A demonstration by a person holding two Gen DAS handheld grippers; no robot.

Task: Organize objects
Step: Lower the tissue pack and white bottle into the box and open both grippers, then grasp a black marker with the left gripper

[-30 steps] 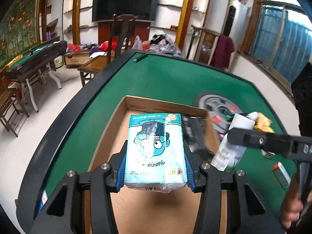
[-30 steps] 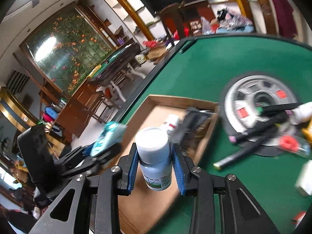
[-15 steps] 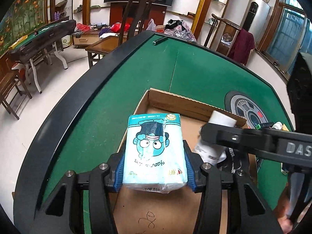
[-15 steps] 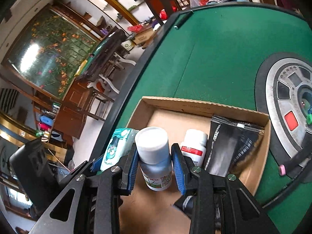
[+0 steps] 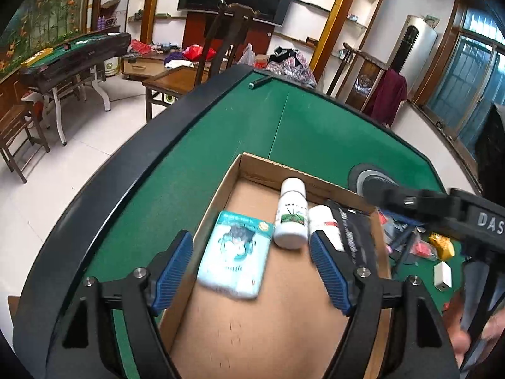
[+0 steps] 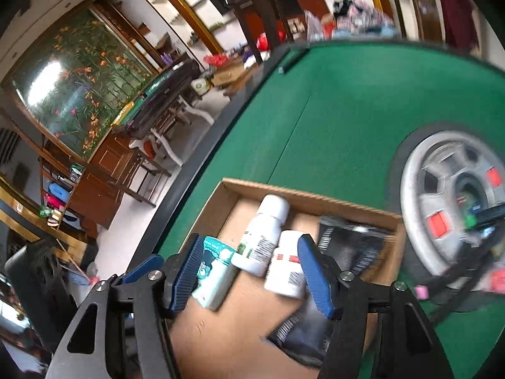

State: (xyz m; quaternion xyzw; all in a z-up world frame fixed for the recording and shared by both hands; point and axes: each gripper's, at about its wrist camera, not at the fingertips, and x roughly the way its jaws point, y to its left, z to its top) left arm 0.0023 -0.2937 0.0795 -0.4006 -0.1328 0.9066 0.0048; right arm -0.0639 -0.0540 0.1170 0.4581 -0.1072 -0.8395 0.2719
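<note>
A cardboard box (image 5: 252, 165) lies on the green table. In it are a light-blue tissue pack (image 5: 235, 257), a white bottle with a green label (image 5: 290, 221), a white bottle with a red label (image 5: 323, 221) and a black packet (image 5: 356, 237). My left gripper (image 5: 251, 268) is open above the box, the tissue pack lying free between its jaws. My right gripper (image 6: 249, 270) is open above the box, over both bottles: the green-label bottle (image 6: 262, 237) and the red-label bottle (image 6: 285, 265). The tissue pack (image 6: 213, 274) lies by its left jaw.
A grey round centre panel (image 6: 454, 195) sits in the table to the right of the box. Markers and small packets (image 5: 419, 246) lie on the table right of the box. The table has a black raised rim (image 5: 126, 183). A chair (image 5: 227, 34) stands beyond the far edge.
My left gripper has opened and let the tissue pack drop into the box. My right gripper has opened and let go of the green-label bottle, which now lies in the box.
</note>
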